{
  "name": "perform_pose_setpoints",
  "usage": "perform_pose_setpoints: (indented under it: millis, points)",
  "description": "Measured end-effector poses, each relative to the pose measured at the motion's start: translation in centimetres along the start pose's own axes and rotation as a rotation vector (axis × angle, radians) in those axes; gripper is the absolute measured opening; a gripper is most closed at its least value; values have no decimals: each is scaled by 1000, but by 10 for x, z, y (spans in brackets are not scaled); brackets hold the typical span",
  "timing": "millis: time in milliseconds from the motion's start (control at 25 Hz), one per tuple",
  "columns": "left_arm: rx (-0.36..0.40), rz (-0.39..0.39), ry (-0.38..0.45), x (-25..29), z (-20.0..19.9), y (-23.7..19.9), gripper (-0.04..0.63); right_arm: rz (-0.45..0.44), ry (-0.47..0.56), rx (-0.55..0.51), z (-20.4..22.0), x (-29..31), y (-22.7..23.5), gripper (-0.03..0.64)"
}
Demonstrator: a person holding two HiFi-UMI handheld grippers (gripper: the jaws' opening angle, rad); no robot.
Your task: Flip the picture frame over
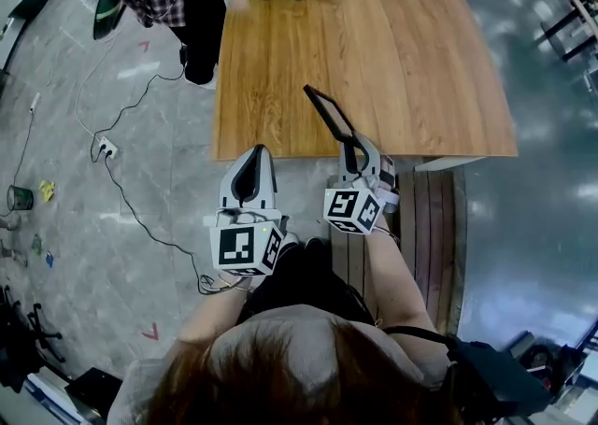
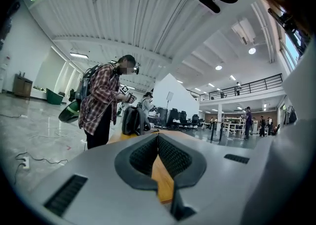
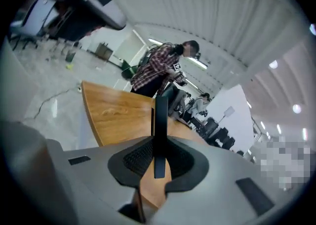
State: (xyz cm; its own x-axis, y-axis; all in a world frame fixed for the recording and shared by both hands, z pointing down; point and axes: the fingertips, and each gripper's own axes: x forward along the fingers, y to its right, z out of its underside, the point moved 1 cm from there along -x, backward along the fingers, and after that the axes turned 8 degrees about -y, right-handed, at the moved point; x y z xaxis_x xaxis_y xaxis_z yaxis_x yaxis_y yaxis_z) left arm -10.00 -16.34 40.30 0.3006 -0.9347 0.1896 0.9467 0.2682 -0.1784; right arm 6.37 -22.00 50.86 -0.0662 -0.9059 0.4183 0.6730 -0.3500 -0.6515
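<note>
Overhead, wooden table [image 1: 374, 49] on glossy grey floor [image 1: 65, 227].
Right tool [image 1: 351, 140] grips the black picture frame [image 1: 329, 111] over the table's near edge; left tool [image 1: 257, 153] closed, empty.

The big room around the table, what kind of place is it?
Probably a big hall used as an office or lab. It has a high ribbed ceiling with lamps, a railed balcony upstairs, and rows of office chairs far off.

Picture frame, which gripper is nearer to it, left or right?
Right. The right gripper clamps the picture frame between its jaws; the left gripper sits apart to the frame's left, jaws shut on nothing.
</note>
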Motion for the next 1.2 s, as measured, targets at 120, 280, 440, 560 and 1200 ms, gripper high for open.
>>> perform_pose_setpoints:
  millis: [120,280,440,560,1200]
  points:
    - [-1,-19,-1,-1,-1,-7,8,64,-19,-198,1,3,-8,86]
    - [0,-33,-5,-4,2,-12,8,76,-60,-314,10,10,-19,87]
    - [1,-30,-13,-6,3,-15,8,71,-90,-395,13,14,-37,86]
    - [1,-26,-14,-8,3,-16,8,50,-91,-511,19,14,-64,86]
    - [3,7,-37,-5,11,-22,8,106,-269,-425,35,27,-108,89]
